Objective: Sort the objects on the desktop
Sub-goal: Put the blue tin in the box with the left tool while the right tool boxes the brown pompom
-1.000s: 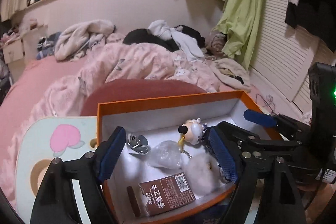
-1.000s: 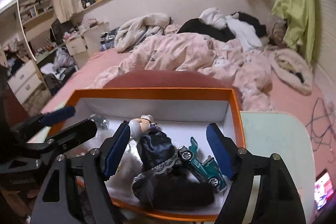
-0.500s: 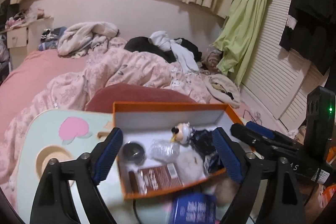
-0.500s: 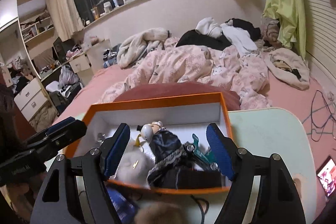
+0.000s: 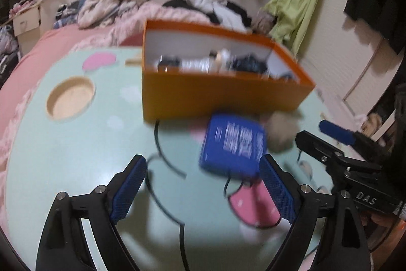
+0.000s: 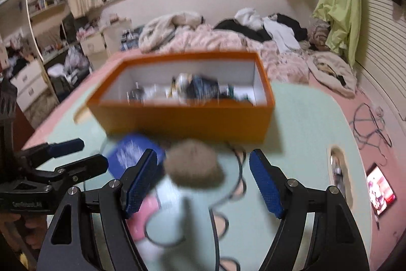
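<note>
Fluffy beige pompom (image 6: 194,164), lying on the mint desk (image 6: 304,144) between the wide, empty right claw (image 6: 203,182) pads and just at 6 o'clock of the orange box (image 6: 182,121), looks light, soft and compressible, so a gentle mid-body pinch should suit, while the left claw (image 5: 200,192) also gapes empty.

My left wrist camera sits low over the pale green table (image 5: 63,156), looking forward between its own two spread fingers toward the orange box (image 5: 218,93) and the bed (image 5: 28,62) behind it. My right wrist camera looks the same general way from a spot further right, equally close to the tabletop. Both views share the box, the blue packet (image 5: 233,144) and the fluffy ball (image 6: 194,163) in front of it (all motion-blurred). Each camera also catches the other gripper at its edge: the right gripper (image 5: 317,133) in mine, the left gripper (image 6: 78,154) opposite.
</note>
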`<action>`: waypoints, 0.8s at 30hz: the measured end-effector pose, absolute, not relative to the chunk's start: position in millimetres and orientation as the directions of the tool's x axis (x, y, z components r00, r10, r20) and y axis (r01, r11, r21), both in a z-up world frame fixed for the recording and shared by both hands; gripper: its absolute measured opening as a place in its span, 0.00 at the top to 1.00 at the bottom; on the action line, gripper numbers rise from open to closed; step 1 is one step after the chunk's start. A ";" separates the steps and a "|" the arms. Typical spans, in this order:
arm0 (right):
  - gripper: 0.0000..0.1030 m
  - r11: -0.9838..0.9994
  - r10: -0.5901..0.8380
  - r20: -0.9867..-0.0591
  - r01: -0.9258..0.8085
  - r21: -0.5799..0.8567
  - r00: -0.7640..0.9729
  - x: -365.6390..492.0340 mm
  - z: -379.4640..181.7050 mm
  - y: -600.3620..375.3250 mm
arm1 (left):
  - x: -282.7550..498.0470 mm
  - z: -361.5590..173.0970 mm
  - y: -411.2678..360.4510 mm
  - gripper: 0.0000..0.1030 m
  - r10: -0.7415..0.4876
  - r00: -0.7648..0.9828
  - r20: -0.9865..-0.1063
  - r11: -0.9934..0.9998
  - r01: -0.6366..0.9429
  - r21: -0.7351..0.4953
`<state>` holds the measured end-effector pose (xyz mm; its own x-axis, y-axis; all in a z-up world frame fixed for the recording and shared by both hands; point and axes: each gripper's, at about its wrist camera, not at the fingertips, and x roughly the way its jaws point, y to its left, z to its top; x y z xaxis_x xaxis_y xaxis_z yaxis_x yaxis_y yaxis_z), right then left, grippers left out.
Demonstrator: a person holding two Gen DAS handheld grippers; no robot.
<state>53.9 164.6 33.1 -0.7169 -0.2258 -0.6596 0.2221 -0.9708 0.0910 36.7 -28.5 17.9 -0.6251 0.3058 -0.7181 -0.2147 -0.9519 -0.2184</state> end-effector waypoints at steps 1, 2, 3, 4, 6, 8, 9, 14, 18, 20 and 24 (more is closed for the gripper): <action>0.27 -0.972 -0.216 -0.669 0.219 0.081 -0.711 57.1 28.7 164.8 | 37.3 11.9 -26.8 0.13 0.291 -0.613 -0.735 -0.956 -0.211 -0.204; 0.27 -0.975 -0.201 -0.676 0.212 0.067 -0.709 59.7 25.0 165.1 | 40.2 11.9 -24.6 0.10 0.273 -0.630 -0.727 -0.961 -0.212 -0.178; 0.27 -0.977 -0.189 -0.680 0.206 0.057 -0.708 61.6 23.1 165.7 | 40.7 10.4 -22.9 0.06 0.247 -0.632 -0.734 -0.968 -0.200 -0.154; 0.27 -0.978 -0.180 -0.686 0.202 0.049 -0.705 62.1 21.0 165.8 | 41.1 9.8 -21.2 0.04 0.227 -0.638 -0.736 -0.972 -0.194 -0.132; 0.27 -0.980 -0.165 -0.712 0.195 0.040 -0.683 57.5 15.3 166.1 | 40.1 7.9 -15.2 0.01 0.186 -0.640 -0.746 -0.978 -0.190 -0.081; 0.26 -0.983 -0.144 -0.749 0.179 0.035 -0.647 50.9 5.5 166.4 | 38.7 4.6 -3.9 0.00 0.111 -0.637 -0.763 -0.982 -0.189 0.015; 0.20 -0.986 -0.127 -0.765 0.167 0.026 -0.631 49.3 0.8 166.2 | 41.0 4.1 1.4 0.00 0.103 -0.645 -0.757 -0.979 -0.200 0.037; 0.16 -0.991 -0.097 -0.762 0.131 0.017 -0.640 46.9 -7.0 173.1 | 45.4 4.3 1.6 0.00 0.120 -0.650 -0.750 -0.974 -0.222 0.037; 0.16 -0.991 -0.095 -0.761 0.131 0.014 -0.642 48.8 -8.1 173.8 | 45.3 4.4 1.8 0.00 0.118 -0.651 -0.750 -0.974 -0.222 0.039; 0.16 -0.991 -0.096 -0.761 0.131 0.014 -0.642 48.7 -8.3 173.9 | 45.3 4.5 1.8 0.00 0.118 -0.651 -0.750 -0.974 -0.222 0.039; 0.16 -0.991 -0.095 -0.761 0.130 0.014 -0.642 48.8 -7.9 173.5 | 45.5 4.5 1.8 0.00 0.118 -0.651 -0.750 -0.974 -0.222 0.039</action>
